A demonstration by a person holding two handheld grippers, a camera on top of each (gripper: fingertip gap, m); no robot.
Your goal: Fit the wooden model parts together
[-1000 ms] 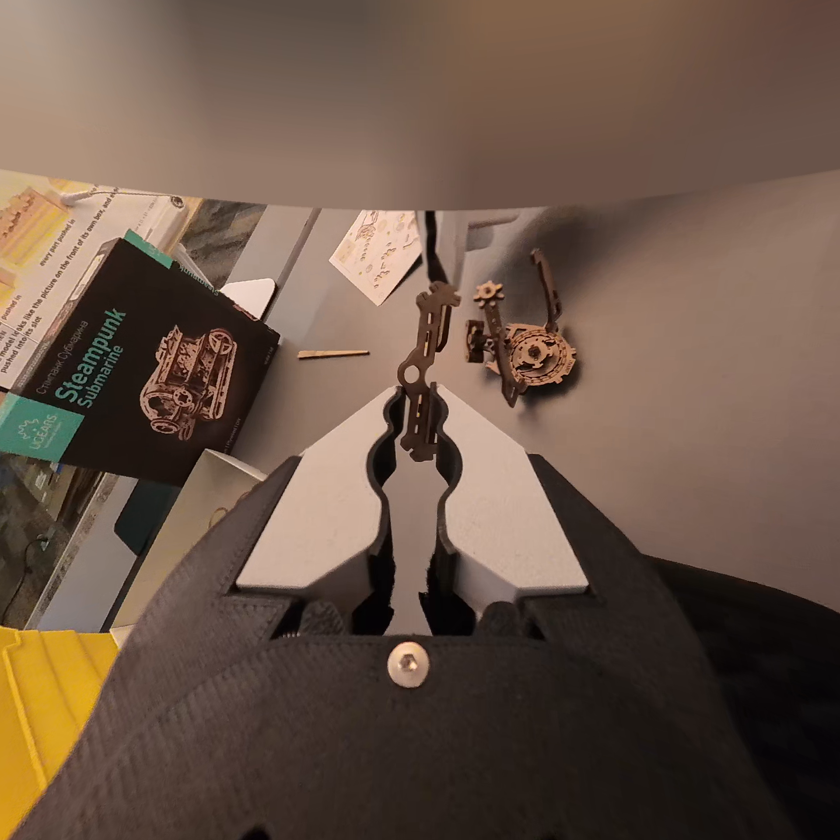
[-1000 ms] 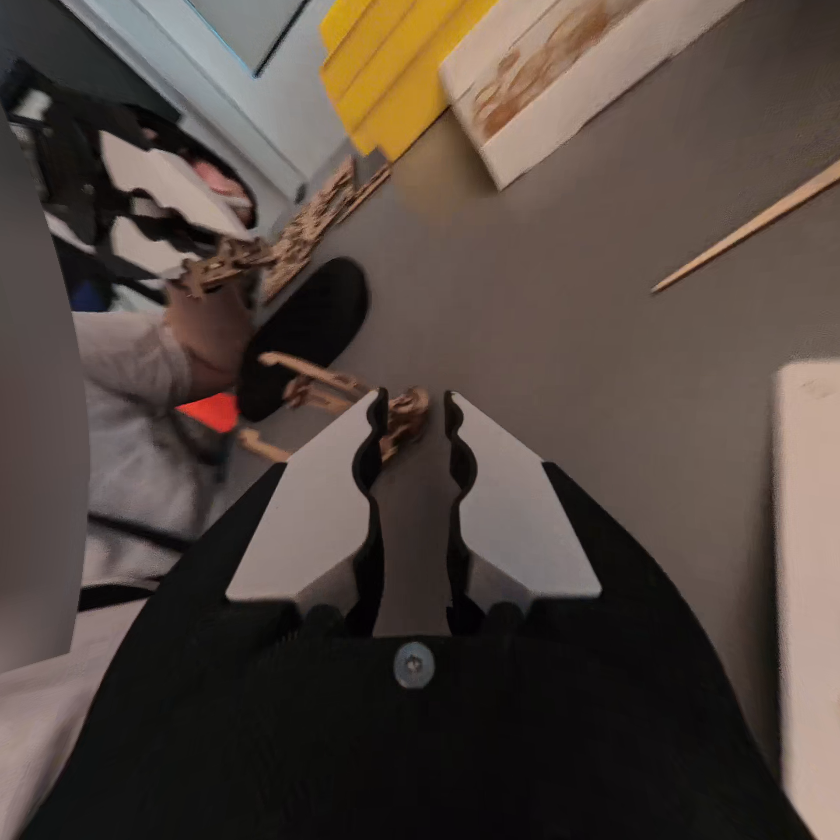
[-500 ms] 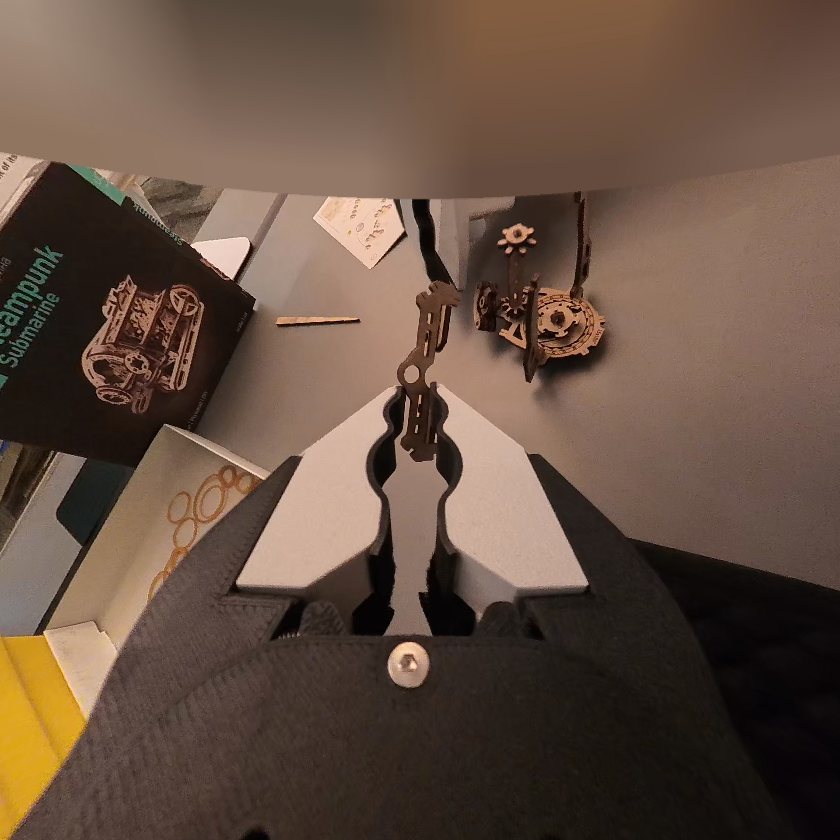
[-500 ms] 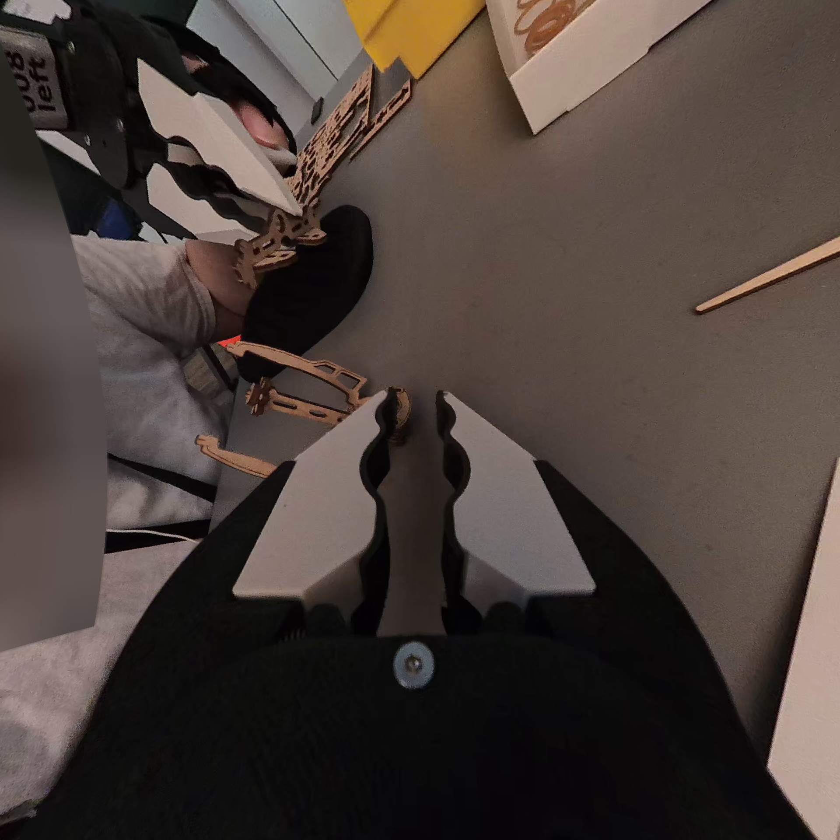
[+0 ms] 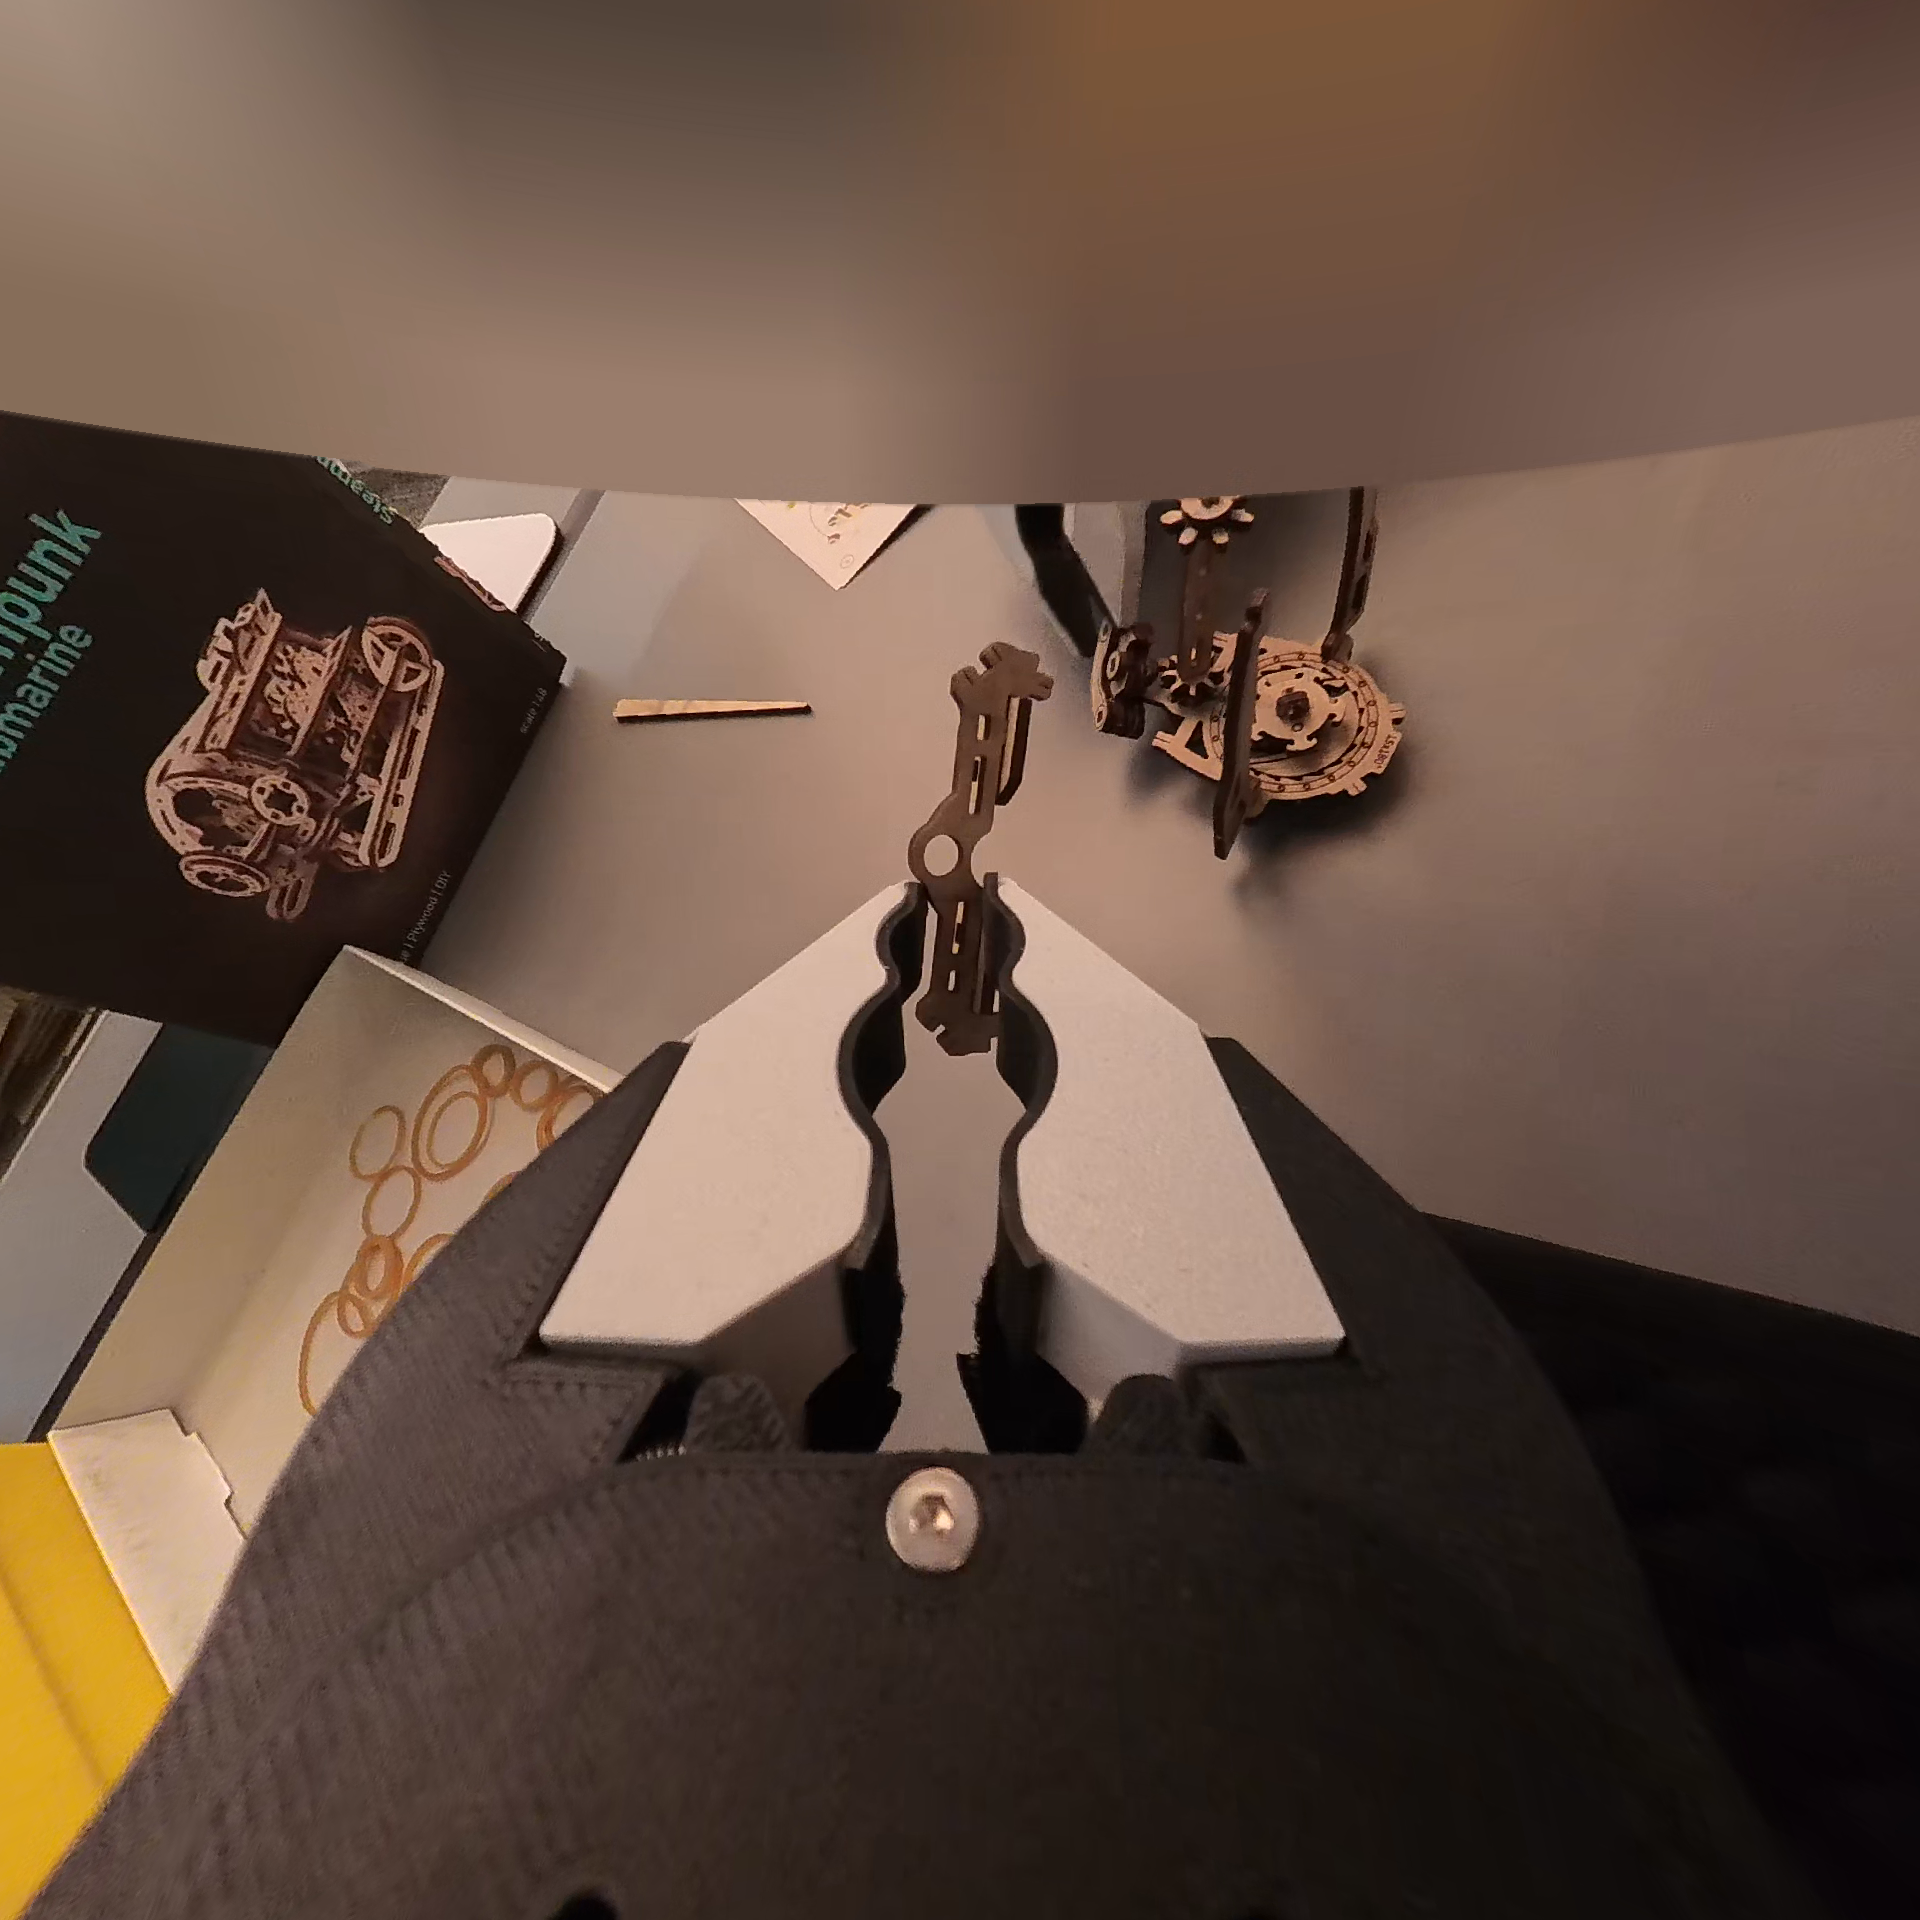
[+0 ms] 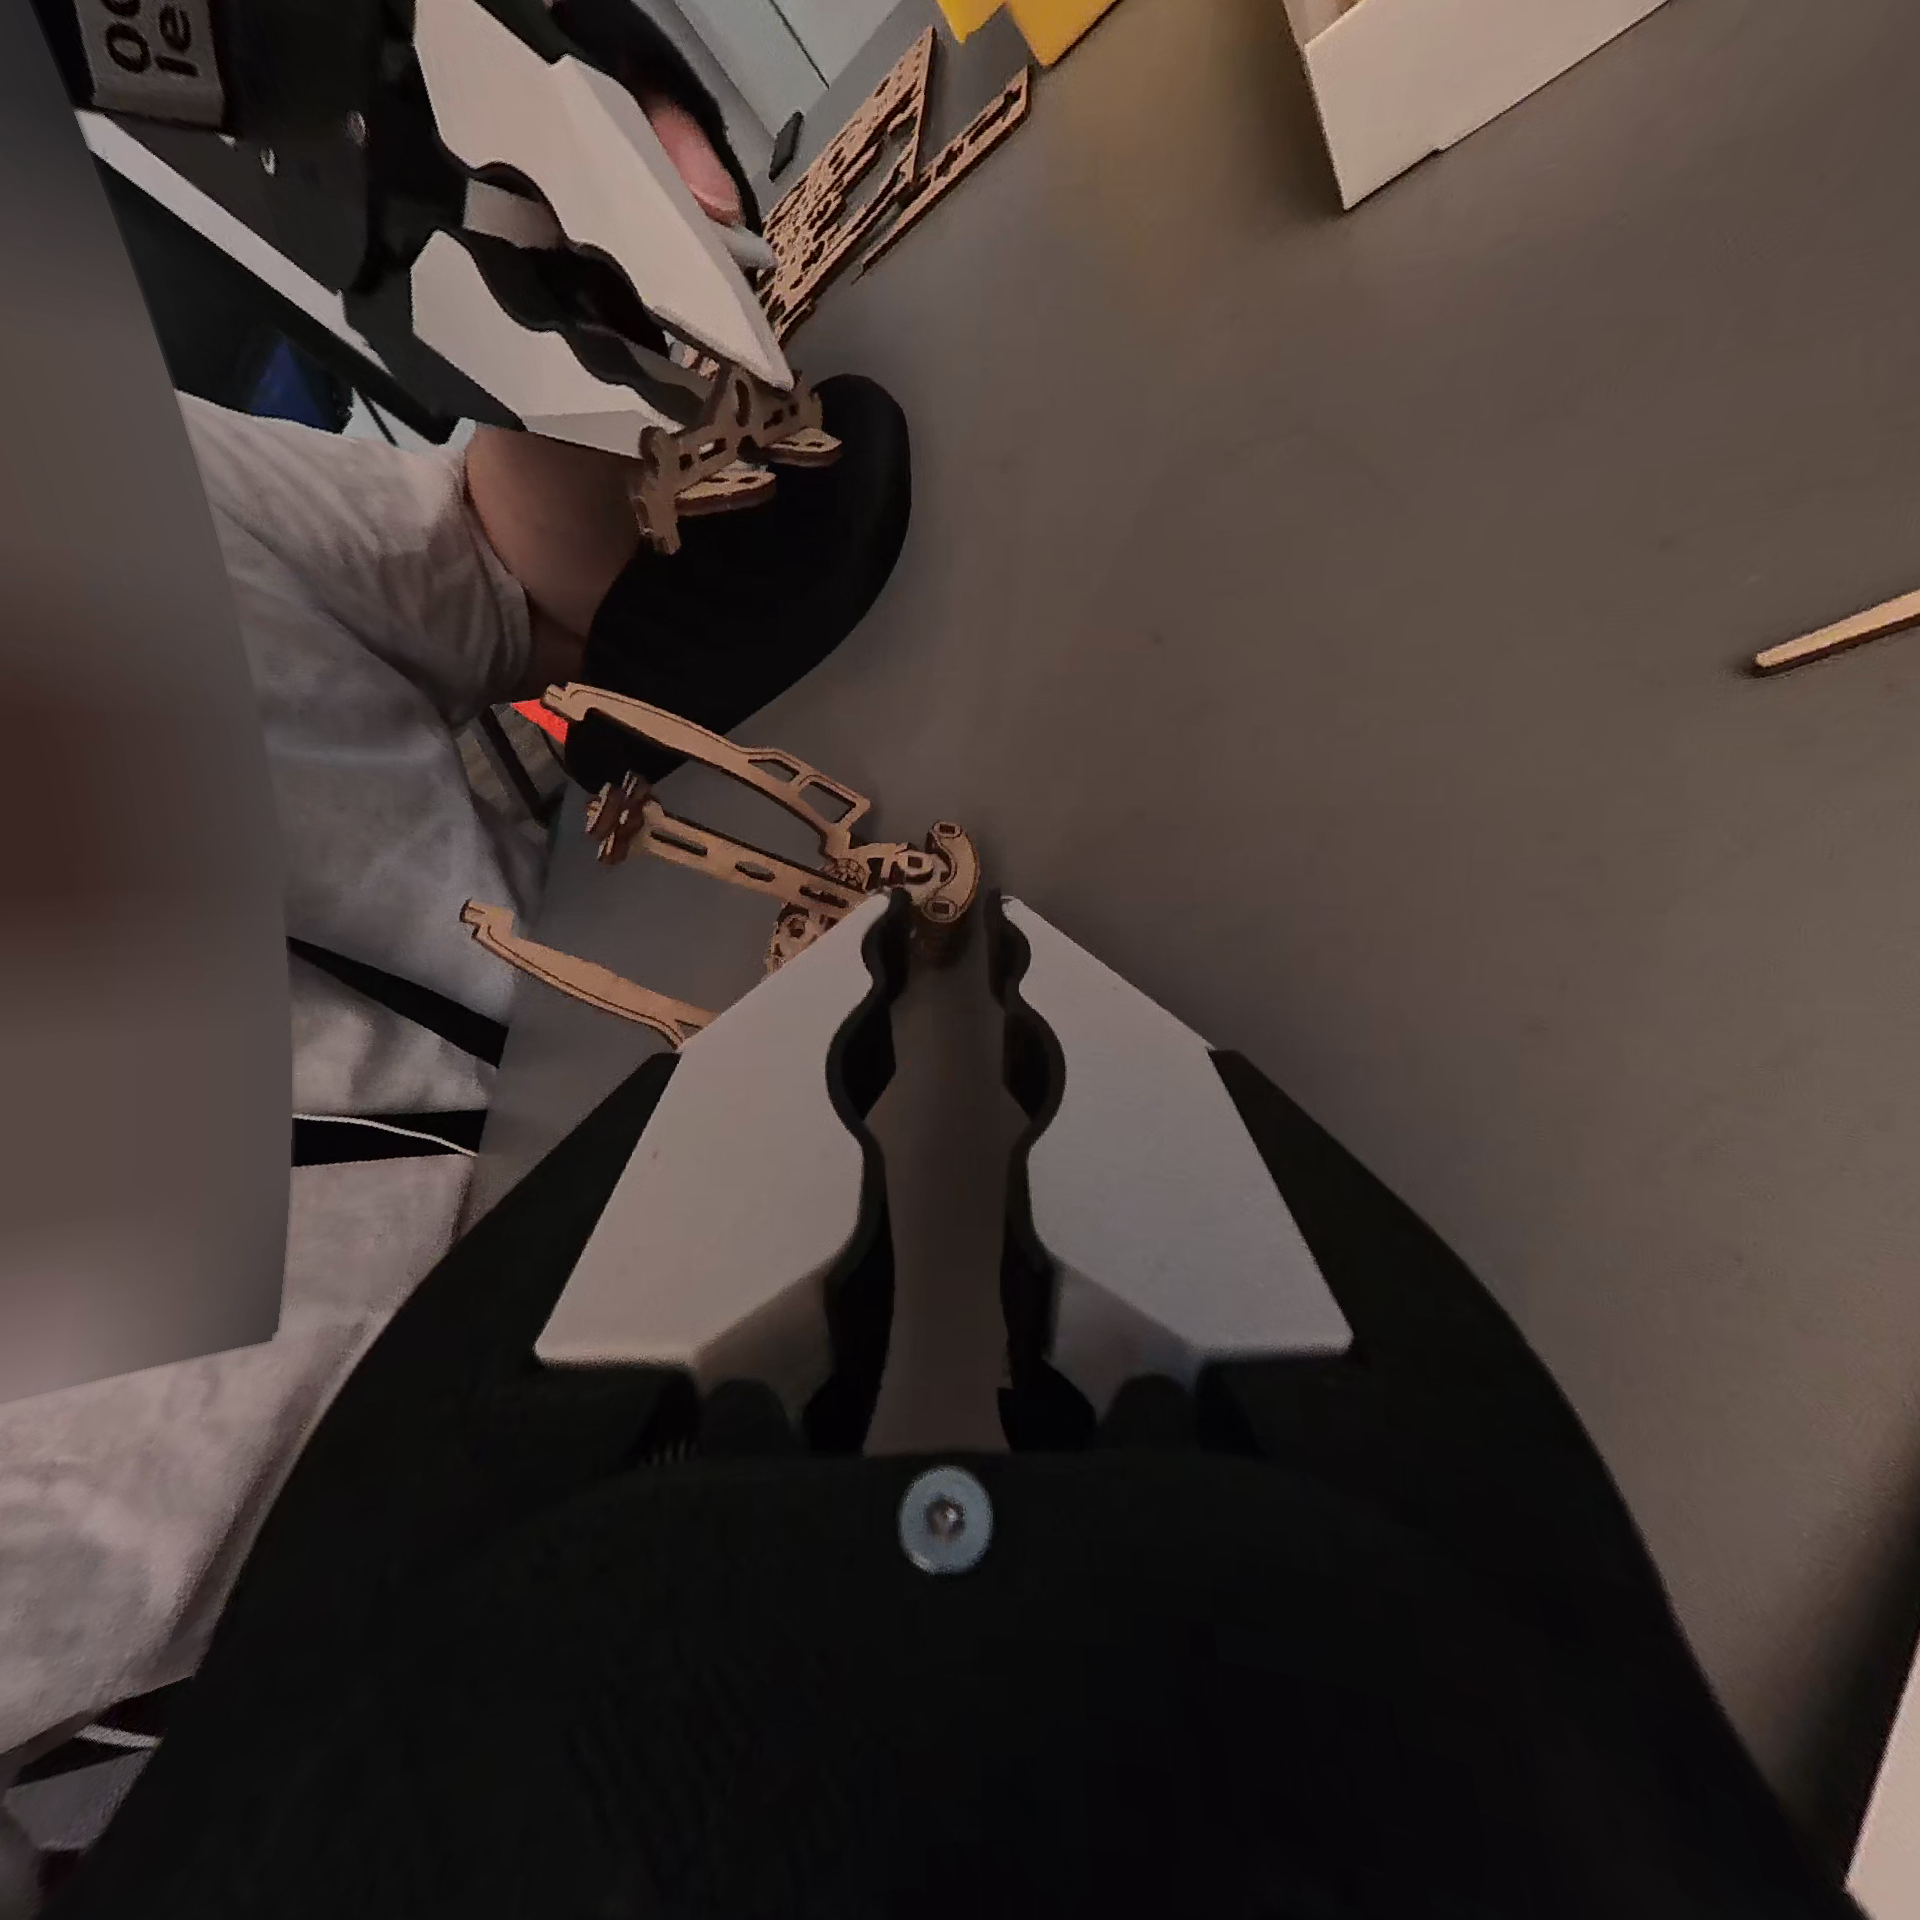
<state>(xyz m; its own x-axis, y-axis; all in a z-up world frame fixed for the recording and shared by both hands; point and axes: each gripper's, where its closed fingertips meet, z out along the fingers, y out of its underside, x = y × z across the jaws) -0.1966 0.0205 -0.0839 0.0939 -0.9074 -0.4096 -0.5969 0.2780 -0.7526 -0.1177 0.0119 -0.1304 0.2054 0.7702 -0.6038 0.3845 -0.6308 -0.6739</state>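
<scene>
My left gripper (image 5: 954, 896) is shut on a dark slotted wooden bar (image 5: 982, 758) that sticks out forward above the grey table (image 5: 1558, 987). A wooden gear assembly (image 5: 1273, 717) with long arms stands on the table to the bar's right, apart from it. In the right wrist view my right gripper (image 6: 943, 906) has its jaws narrowed on the small end piece of that assembly (image 6: 940, 868), whose arms (image 6: 727, 852) reach left. The left gripper (image 6: 717, 400) with the bar (image 6: 727, 457) shows at the upper left there.
A black box with a model picture (image 5: 260, 707) and a white box of rubber bands (image 5: 416, 1174) lie at the left. A thin wooden stick (image 5: 712, 710) lies between them and the bar. A cut-out wooden sheet (image 6: 862, 177), a black rounded pad (image 6: 748, 592) and a person's grey sleeve (image 6: 364, 623) are near. The grippers' ends are close to 10 cm from one another.
My right gripper's jaws have closed in on the assembly's end piece. The assembly has turned more upright. My left gripper, still holding the bar, has drawn nearer to the right one.
</scene>
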